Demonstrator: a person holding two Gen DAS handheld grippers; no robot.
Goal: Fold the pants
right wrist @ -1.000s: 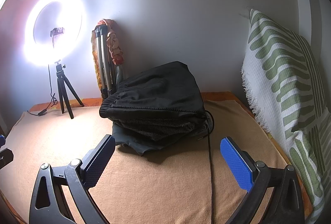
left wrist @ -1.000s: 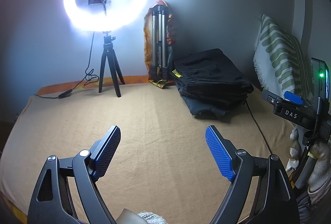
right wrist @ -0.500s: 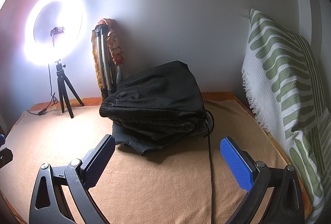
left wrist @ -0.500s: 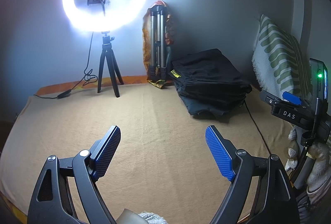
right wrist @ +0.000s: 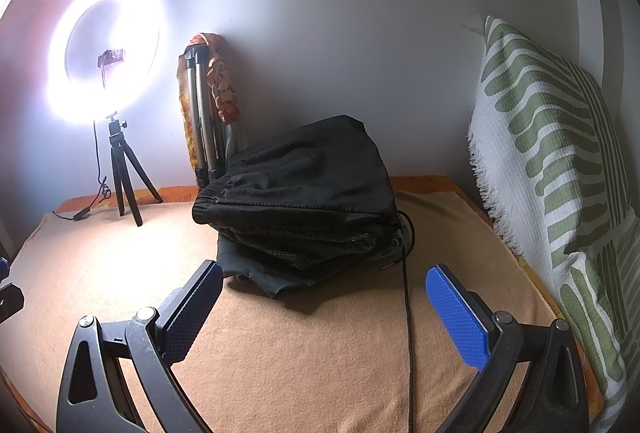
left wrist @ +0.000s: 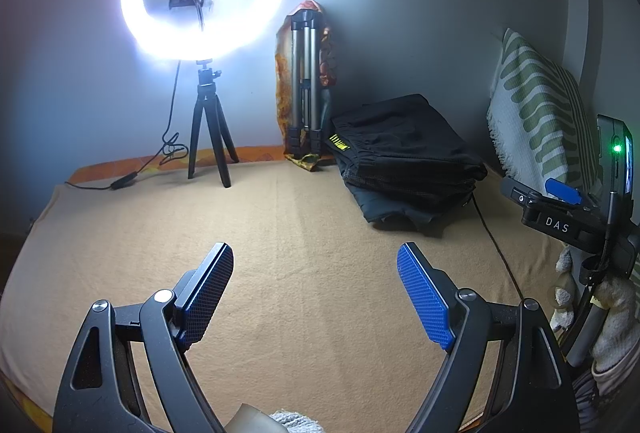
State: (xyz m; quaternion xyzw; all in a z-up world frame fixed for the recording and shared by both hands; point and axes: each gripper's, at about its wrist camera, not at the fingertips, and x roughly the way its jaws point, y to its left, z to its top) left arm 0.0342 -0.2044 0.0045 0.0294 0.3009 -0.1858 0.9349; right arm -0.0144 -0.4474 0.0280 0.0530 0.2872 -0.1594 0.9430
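A stack of folded black pants [left wrist: 404, 153] lies at the back right of the tan blanket [left wrist: 280, 233], near the wall. In the right wrist view the stack [right wrist: 304, 193] is straight ahead, just beyond the fingertips. My left gripper [left wrist: 316, 289] is open and empty over the bare blanket, well short of the stack. My right gripper [right wrist: 324, 309] is open and empty, close in front of the stack. The right gripper's body [left wrist: 568, 209] shows at the right edge of the left wrist view.
A lit ring light on a small black tripod [left wrist: 208, 129] stands at the back left, its cable trailing left. A folded silver tripod [left wrist: 306, 89] leans on the wall. A green-striped white pillow [right wrist: 552, 153] stands along the right. A black cable [right wrist: 406, 305] runs forward from the stack.
Both views have shifted very slightly; the left gripper has drifted a little to the right. Both grippers stay open and empty.
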